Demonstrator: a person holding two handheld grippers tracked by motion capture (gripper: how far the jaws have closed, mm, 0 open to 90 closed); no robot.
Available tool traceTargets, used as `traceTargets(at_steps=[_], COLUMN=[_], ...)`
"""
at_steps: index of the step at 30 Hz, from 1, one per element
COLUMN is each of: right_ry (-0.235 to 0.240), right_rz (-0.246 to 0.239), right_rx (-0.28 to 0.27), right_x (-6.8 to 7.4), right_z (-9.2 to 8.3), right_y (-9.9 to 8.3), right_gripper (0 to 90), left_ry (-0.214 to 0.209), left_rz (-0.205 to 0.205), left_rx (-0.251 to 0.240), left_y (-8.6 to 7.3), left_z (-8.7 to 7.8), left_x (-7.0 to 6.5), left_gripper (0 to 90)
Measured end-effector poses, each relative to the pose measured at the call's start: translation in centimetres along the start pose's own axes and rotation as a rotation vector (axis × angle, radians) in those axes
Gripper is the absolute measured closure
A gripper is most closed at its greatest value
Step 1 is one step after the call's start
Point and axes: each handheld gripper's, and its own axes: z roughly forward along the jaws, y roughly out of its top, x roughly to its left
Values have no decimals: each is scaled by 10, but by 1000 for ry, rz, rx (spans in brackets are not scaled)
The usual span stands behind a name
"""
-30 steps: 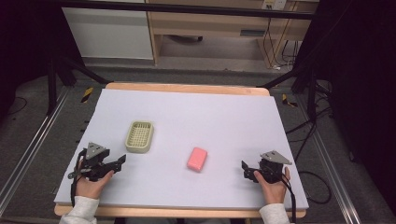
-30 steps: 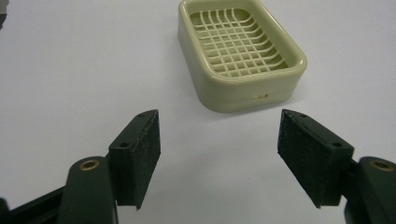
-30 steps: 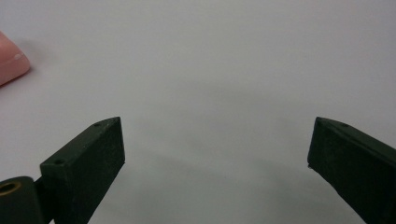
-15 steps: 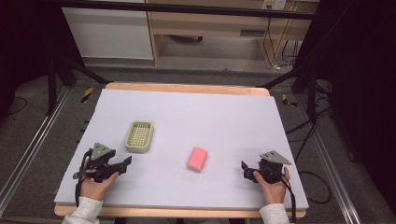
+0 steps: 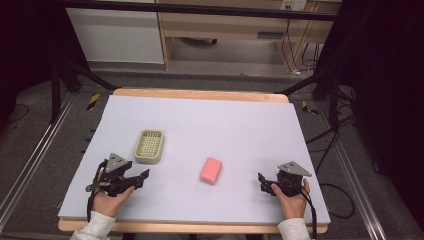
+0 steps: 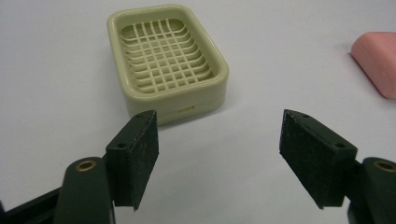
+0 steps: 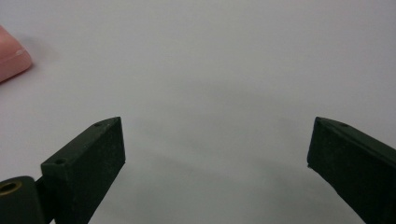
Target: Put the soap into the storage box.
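Observation:
A cream soap dish (image 5: 149, 146) with a slatted grid bottom lies left of centre on the white table (image 5: 240, 125). It sits empty just ahead of my left gripper (image 6: 219, 140). A pink soap bar (image 5: 211, 170) rests near the middle, its corner at the right edge (image 6: 376, 60) and at the far left (image 7: 11, 58). My left gripper (image 5: 141, 179) is open; its jaws have just been opening with nothing between them. My right gripper (image 5: 263, 182) rests low near the front right, jaws wide apart over bare table (image 7: 215, 140).
The table's wooden front edge (image 5: 200, 227) runs just under both hands. Beyond the far edge stand a wooden shelf unit (image 5: 225, 30) and black stand legs (image 5: 75, 75). Cables (image 5: 330, 145) hang off the right side.
My left gripper has slid to the right, toward the dish and soap, and its jaws have spread wider. The right gripper, dish and soap have stayed put.

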Motion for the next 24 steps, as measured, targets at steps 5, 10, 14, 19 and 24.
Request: traceTargets(at_steps=[5, 10, 14, 19, 24], right_ry=[-1, -1, -1, 2, 0], right_rz=[4, 6, 8, 7, 7], right_rx=[1, 3, 3, 6, 7], right_x=[0, 0, 0, 0, 0], right_z=[0, 0, 0, 1, 1], right_y=[0, 0, 0, 0, 0], right_gripper=[45, 45, 45, 45, 45], left_ry=[-9, -19, -30, -37, -49], left_rz=[14, 30, 45, 68, 85], left_rx=[0, 2, -1, -1, 0], left_y=[3, 5, 8, 12, 16], left_z=[1, 4, 6, 8, 8], left_x=[-5, -11, -16, -21, -25], left_gripper=[279, 276, 273, 261, 257])
